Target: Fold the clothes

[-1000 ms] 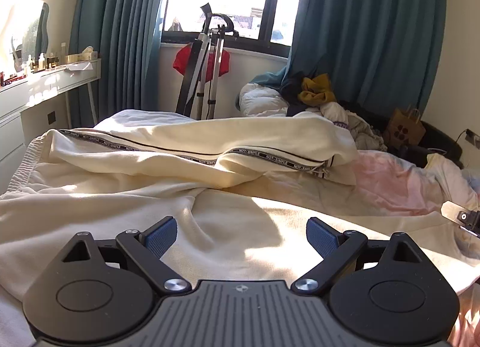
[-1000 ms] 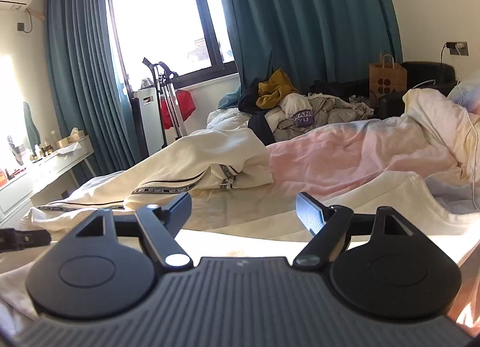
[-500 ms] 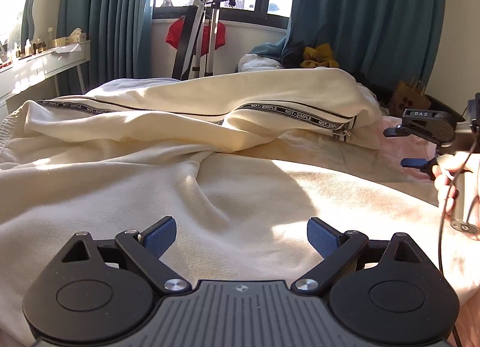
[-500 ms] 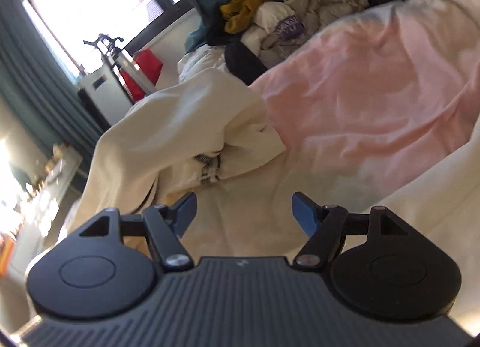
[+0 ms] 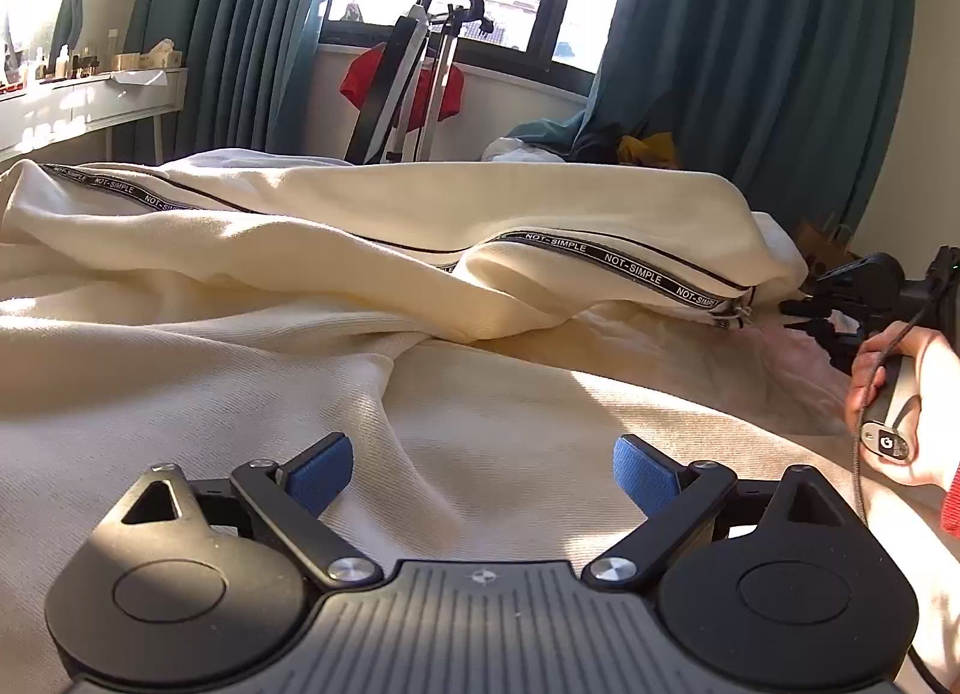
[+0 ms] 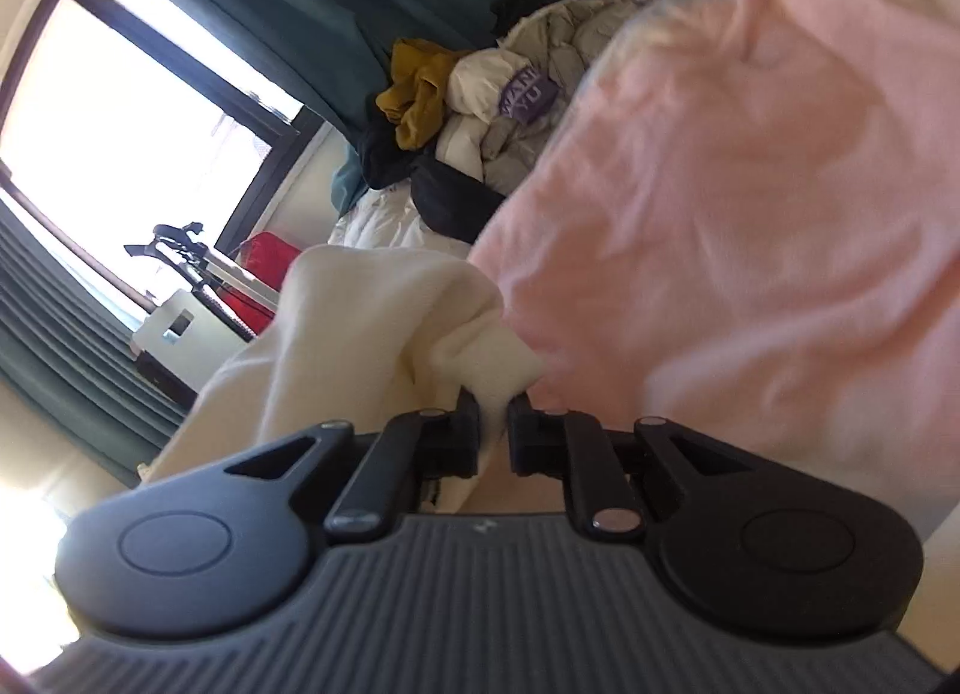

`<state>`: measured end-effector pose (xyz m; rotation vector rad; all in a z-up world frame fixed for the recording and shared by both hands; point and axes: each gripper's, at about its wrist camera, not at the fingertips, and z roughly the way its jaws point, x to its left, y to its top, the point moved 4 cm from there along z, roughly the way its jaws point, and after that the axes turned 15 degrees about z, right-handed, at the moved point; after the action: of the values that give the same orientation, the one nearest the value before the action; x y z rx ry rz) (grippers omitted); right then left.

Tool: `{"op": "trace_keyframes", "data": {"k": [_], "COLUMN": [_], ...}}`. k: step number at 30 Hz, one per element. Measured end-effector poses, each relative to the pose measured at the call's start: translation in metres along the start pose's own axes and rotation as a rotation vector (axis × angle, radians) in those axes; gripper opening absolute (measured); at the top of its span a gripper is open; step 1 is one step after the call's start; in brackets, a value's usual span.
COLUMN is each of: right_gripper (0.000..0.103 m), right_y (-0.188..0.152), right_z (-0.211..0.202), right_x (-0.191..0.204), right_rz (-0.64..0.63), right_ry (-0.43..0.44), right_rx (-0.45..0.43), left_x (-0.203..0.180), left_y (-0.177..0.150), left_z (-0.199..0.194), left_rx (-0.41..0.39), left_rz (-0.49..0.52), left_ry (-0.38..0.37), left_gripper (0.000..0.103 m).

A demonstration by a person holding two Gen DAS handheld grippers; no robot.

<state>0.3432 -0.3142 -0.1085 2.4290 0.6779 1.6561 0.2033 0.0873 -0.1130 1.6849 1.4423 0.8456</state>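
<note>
Hovering low, our left gripper [image 5: 480,469] hangs with its jaws spread wide and nothing between them, just above the cream garment [image 5: 372,298] spread across the bed in front of us. Farther along, our right gripper [image 6: 493,415] is closing its jaws on a bunched corner of that same cream cloth, beside the pink bedding [image 6: 750,202]. We judge the bite shallow: only a small pinch of fabric sits between the pads, so a quick lift could let it slip free, or drag the pink bedding along. Beyond, a clothes pile [image 6: 480,112] waits by the teal curtains [image 5: 750,64].
</note>
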Motion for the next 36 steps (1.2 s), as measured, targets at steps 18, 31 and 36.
{"op": "trace_keyframes", "data": {"k": [18,31,36], "right_gripper": [0.009,0.009,0.009], "right_y": [0.168,0.167,0.193], "right_z": [-0.179,-0.146,-0.081], "right_x": [0.12,0.092,0.085], "right_rz": [-0.25,-0.284,-0.314], "right_ry": [-0.079,-0.192,-0.31], "right_rx": [-0.29,-0.27,-0.327], "left_x": [-0.002,0.005,0.001], "left_y": [0.008,0.005,0.007], "left_z": [-0.043,-0.041,-0.039], "left_rx": [-0.079,-0.071,-0.079], "left_rz": [-0.021,-0.03,-0.016], "left_ry": [0.01,0.011,0.025], "left_gripper": [0.095,0.095,0.095]}}
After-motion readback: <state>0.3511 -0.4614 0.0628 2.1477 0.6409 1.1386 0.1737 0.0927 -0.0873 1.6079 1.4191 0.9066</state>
